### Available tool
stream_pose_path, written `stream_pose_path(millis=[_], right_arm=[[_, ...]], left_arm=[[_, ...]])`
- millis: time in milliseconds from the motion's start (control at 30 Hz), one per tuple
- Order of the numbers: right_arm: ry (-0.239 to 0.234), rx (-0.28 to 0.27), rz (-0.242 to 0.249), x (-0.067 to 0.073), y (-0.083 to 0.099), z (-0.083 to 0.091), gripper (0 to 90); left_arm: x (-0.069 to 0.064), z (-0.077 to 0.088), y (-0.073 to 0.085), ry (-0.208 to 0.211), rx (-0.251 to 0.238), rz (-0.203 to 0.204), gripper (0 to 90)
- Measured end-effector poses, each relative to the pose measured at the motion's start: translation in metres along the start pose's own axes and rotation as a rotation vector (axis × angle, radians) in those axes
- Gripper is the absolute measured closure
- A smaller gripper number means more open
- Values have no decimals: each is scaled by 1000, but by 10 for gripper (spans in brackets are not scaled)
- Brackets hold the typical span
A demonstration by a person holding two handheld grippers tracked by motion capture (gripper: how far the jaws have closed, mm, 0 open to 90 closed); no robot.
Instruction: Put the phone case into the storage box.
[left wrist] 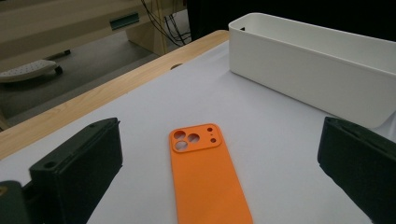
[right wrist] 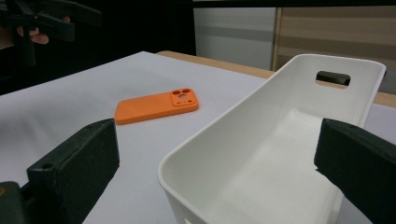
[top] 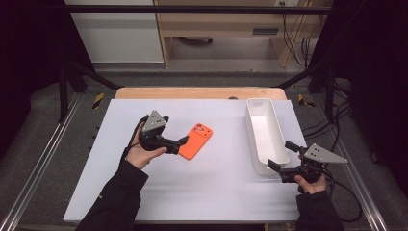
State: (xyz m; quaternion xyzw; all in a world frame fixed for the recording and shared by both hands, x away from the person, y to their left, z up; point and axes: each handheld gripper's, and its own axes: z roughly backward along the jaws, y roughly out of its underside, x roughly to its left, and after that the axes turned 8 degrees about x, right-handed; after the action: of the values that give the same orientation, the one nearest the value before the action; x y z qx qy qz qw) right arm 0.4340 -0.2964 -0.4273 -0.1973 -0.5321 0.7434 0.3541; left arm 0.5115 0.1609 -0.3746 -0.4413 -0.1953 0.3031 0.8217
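**One orange case, two open grippers**

One orange phone case (top: 196,140) lies flat, camera cut-outs up, near the middle of the worktop (top: 144,192), with its cut-out end toward the far edge. The left gripper (top: 182,143) is at the case's near-left edge, its fingers (left wrist: 79,163) spread wide apart with the case lying between them in the left gripper view; they do not yet press on it. Toward the worktop's right edge stands a long white bin (top: 265,134), empty, running from the far edge toward the near one. The right gripper (top: 280,158) sits at the bin's near end, fingers (right wrist: 74,163) also wide apart, one to each side of the near wall and closed on nothing.

The step in hand looks like the pick-up of the case, probably for the bin. The case is thin and flat on a smooth sheet, so a grasp across its long sides should go low, with the fingertips down at the sheet and square to the edges, closing gently so the soft shell does not bow or skid away. The right gripper would do well to steady the bin's near wall.
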Motion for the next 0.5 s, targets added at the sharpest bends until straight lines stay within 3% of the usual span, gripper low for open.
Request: stream_pose_path(millis=[500], right_arm=[[-1,5,-3,0,0,0,4]], left_arm=[[4,-18,-13,-8,26,-5,0]])
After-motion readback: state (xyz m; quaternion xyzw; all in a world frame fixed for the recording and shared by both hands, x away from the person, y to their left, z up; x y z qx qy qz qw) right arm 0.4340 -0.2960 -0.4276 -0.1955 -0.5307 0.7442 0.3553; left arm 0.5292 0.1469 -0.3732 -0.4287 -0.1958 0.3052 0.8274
